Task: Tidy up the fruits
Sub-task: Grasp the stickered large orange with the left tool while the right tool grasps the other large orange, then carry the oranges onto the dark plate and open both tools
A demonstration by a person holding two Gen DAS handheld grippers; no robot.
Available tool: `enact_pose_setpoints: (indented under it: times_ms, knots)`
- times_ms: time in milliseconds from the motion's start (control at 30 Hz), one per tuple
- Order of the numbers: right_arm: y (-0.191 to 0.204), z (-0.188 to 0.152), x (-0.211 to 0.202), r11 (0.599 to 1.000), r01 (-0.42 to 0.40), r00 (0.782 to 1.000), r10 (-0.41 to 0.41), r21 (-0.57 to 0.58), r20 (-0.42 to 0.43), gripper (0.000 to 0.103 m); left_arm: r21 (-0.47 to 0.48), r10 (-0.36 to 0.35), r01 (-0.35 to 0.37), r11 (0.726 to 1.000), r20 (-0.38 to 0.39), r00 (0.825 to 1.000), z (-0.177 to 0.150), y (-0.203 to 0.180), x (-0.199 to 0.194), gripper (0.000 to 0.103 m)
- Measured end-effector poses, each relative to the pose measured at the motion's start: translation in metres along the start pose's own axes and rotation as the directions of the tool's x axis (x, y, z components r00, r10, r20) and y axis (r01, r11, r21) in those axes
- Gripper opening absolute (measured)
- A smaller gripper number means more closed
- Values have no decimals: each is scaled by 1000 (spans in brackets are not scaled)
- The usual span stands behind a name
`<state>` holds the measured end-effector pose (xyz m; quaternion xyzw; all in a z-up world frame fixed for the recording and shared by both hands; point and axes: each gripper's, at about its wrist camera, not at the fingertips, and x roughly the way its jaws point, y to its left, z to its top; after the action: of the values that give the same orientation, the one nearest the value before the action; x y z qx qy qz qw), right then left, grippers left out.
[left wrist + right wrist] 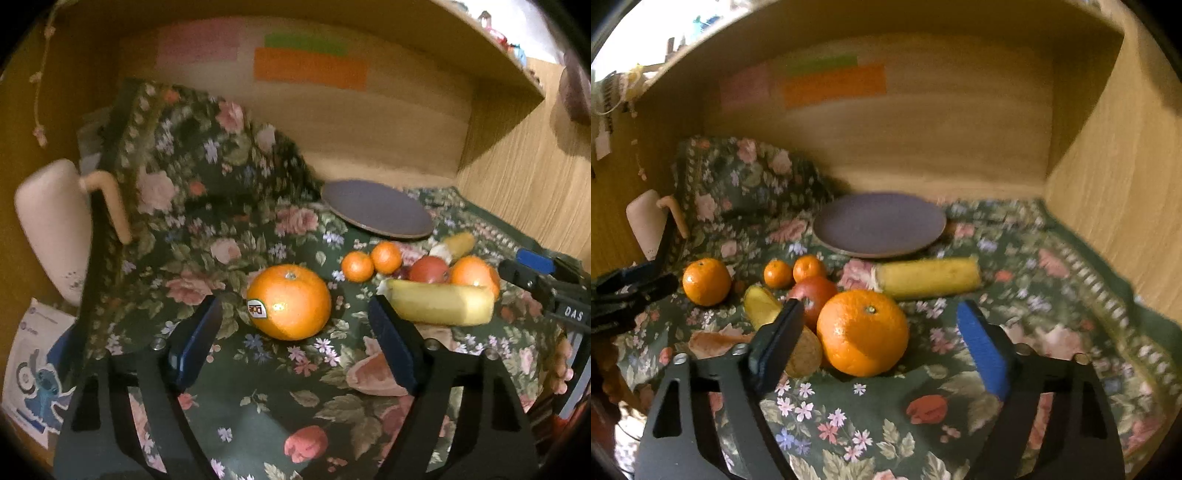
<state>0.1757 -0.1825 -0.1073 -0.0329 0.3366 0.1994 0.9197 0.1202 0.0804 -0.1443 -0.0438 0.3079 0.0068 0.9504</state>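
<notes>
Both grippers spread wide, holding nothing, above fruit on a floral cloth.

Left gripper (295, 332): blue-padded fingers (195, 339) stand well apart on either side of a stickered orange (289, 301), which rests on the floral cloth (258, 398) without contact. Right gripper (882, 343): fingers (982, 350) equally wide, framing a second large orange (863, 332); its left finger sits just in front of a red apple (812, 295). Two small mandarins (793, 271) lie side by side behind the apple. One banana piece (927, 277) lies near the dark plate (879, 223), which carries no fruit; another banana piece (761, 306) lies beside the apple. A cream pitcher (51, 225) stands at the left wall.
</notes>
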Motion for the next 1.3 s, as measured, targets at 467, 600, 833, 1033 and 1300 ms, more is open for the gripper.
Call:
enact_pose_setpoints:
  times_ms: [467, 600, 833, 1033, 1300]
  knots:
    - [-4, 3, 38, 997, -64, 987, 68, 33, -145, 77, 24, 5, -1, 1000, -132, 991, 10, 12, 53, 82]
    - [-2, 1, 48, 995, -93, 976, 98, 34, -195, 73, 19, -4, 7, 1000, -145, 989, 10, 14, 63, 82]
    - [0, 0, 50, 994, -109, 971, 113, 27, -213, 67, 18, -42, 46, 999, -166, 985, 12, 10, 71, 66]
    - [-4, 0, 45, 996, -91, 974, 93, 23, -207, 66, 56, -19, 27, 998, -153, 988, 13, 3, 68, 65]
    - [-23, 12, 34, 998, -51, 985, 57, 45, -164, 66, 63, -55, 61, 996, -91, 994, 31, -6, 44, 65]
